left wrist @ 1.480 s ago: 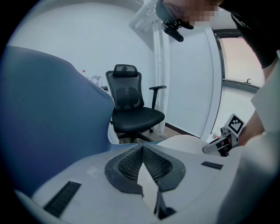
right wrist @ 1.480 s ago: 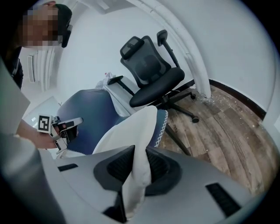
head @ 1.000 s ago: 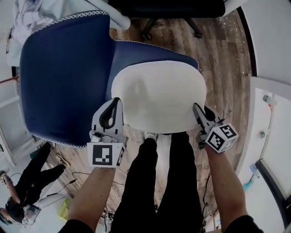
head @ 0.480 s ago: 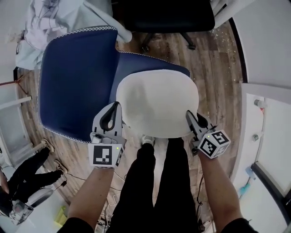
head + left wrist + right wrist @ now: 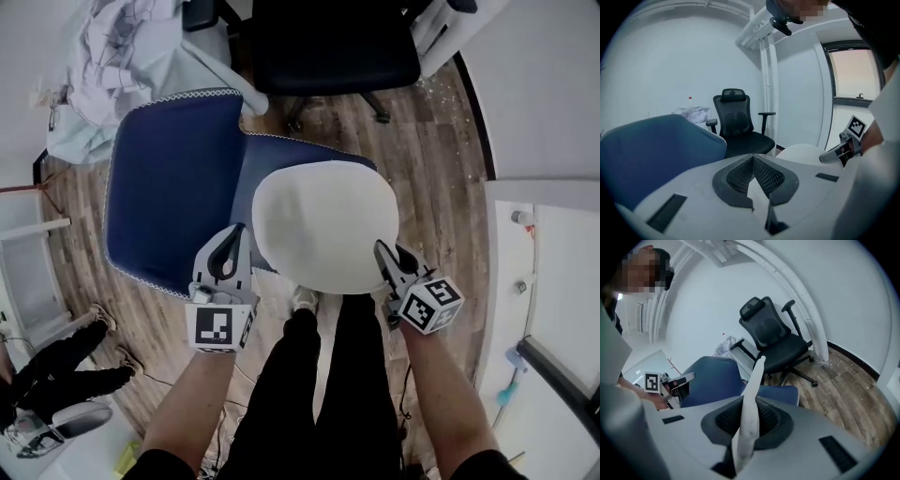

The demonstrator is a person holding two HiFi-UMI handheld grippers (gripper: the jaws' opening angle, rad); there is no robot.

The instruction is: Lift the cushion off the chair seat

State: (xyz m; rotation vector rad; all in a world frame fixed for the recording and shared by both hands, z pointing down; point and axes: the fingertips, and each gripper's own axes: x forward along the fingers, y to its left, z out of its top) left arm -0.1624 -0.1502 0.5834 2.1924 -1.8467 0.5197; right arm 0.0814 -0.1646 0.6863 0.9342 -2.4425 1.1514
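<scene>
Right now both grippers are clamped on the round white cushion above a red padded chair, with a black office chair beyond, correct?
No: the padded chair is dark blue, not red; the head view shows it. The left gripper and right gripper are clamped on the round white cushion above it, with the black office chair beyond.

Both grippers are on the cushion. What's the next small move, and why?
Likely lift both grippers a bit higher, together and level. The left gripper and right gripper each pinch an opposite edge of the cushion, which hangs directly over the seat of the blue chair. How far it clears the seat can't be judged from above.
</scene>
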